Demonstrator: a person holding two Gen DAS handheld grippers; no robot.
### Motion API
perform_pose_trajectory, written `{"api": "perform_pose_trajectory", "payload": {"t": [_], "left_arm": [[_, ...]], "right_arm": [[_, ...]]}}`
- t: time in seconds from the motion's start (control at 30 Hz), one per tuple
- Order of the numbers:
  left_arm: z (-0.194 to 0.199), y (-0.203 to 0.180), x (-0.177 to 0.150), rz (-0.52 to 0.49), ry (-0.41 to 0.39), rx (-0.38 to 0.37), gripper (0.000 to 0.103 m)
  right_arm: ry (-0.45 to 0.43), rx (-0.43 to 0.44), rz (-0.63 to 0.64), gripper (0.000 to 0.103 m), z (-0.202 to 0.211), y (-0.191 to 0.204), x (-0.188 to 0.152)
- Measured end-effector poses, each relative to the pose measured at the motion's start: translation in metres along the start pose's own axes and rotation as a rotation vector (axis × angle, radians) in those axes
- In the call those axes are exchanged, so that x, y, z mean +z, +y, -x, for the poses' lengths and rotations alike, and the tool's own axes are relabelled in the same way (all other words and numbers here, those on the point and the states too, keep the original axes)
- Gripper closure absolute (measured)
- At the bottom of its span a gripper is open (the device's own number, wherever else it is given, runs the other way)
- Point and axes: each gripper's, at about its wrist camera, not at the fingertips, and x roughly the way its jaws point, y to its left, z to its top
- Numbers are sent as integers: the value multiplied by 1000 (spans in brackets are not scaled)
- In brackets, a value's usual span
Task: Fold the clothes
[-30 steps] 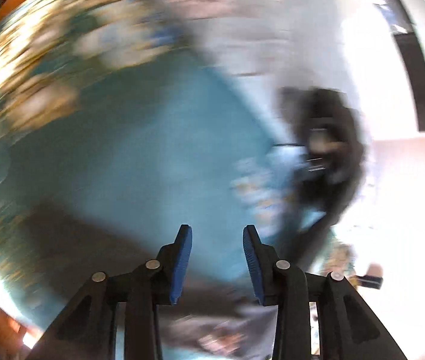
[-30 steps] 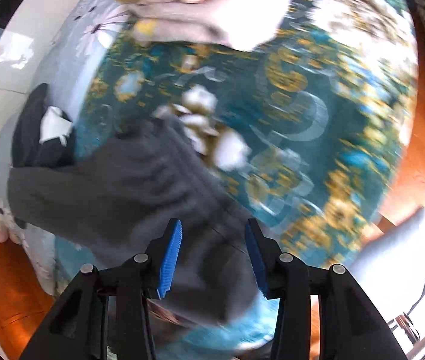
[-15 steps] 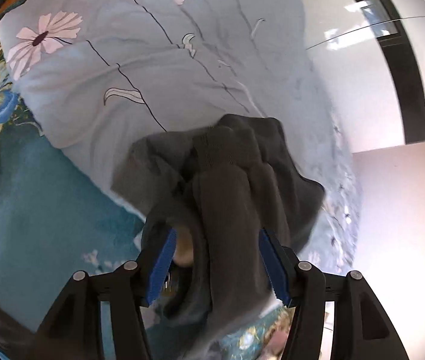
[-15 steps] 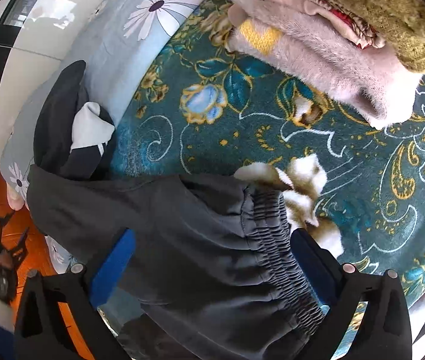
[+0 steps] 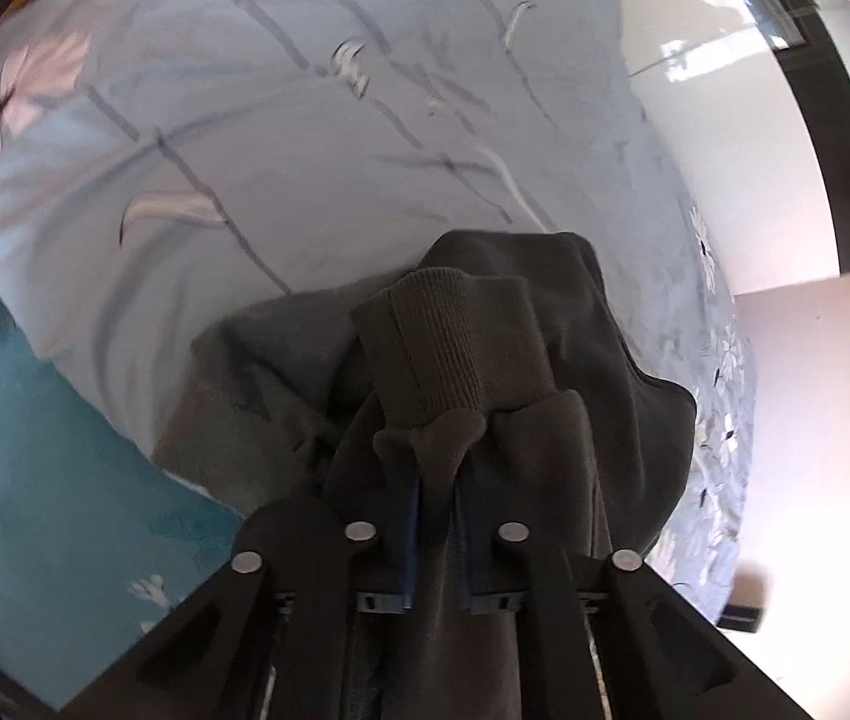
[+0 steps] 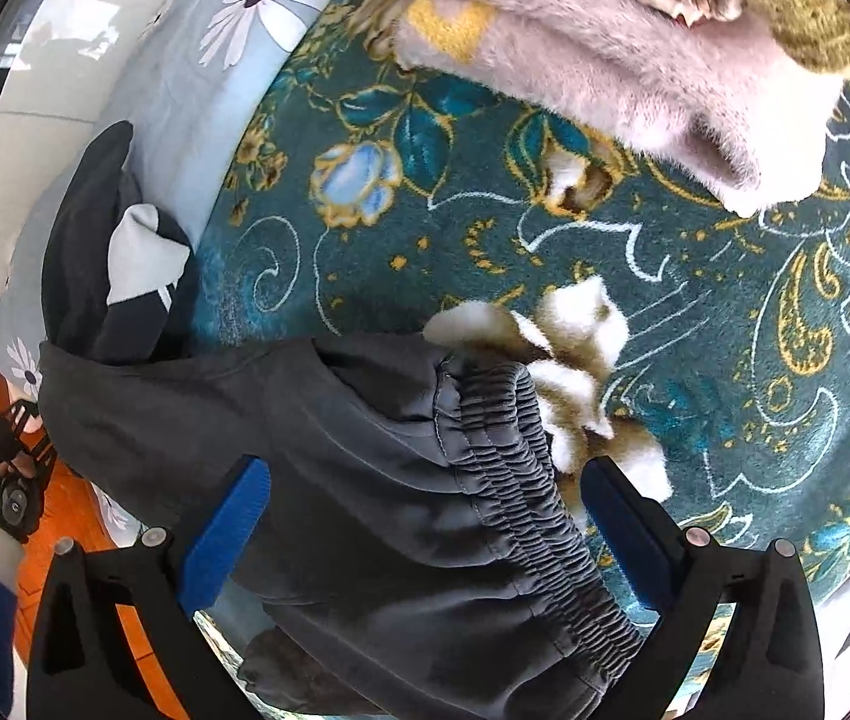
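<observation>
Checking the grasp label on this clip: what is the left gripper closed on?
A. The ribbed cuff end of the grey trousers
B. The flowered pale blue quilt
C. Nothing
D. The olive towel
A: the left gripper pinches bunched fabric just below the ribbed cuff of the grey trousers.

Trousers (image 6: 365, 480) on patterned blanket (image 6: 664, 312); folded pile (image 6: 604, 60) behind; quilt (image 5: 305, 150) left.

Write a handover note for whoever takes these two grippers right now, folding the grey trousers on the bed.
Left gripper: just closed, pinching the grey trousers near the ribbed cuff.
Right gripper: open wide, straddling the elastic waistband, not gripping.
Trousers lie stretched across the teal floral blanket, cuff end over the pale blue quilt.
Stack of folded clothes beyond.
Done: cuff end gripped.
Left: grip the waistband, fold, probably add to the stack.
</observation>
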Motion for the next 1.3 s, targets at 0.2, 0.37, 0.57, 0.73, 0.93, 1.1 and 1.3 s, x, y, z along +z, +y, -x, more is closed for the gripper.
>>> {"api": "perform_pose_trajectory", "payload": {"t": [0.2, 0.37, 0.57, 0.73, 0.93, 1.1, 1.3], "left_arm": [[89, -20, -28, -99, -140, -175, 97], [186, 15, -68, -137, -278, -178, 97], [207, 127, -81, 86, -333, 4, 97], [186, 177, -88, 216, -288, 89, 97], [170, 202, -98, 251, -233, 154, 97], [169, 209, -111, 251, -207, 170, 97], [163, 208, -121, 240, -180, 183, 96]], "right_arm": [[-11, 18, -1, 0, -3, 10, 4], [-13, 29, 22, 0, -4, 14, 2], [11, -57, 95, 0, -21, 6, 4], [77, -98, 131, 0, -46, -7, 14], [91, 6, 135, 0, -49, -16, 19], [144, 126, 114, 0, -53, -11, 22], [182, 244, -125, 20, -67, -45, 24]]}}
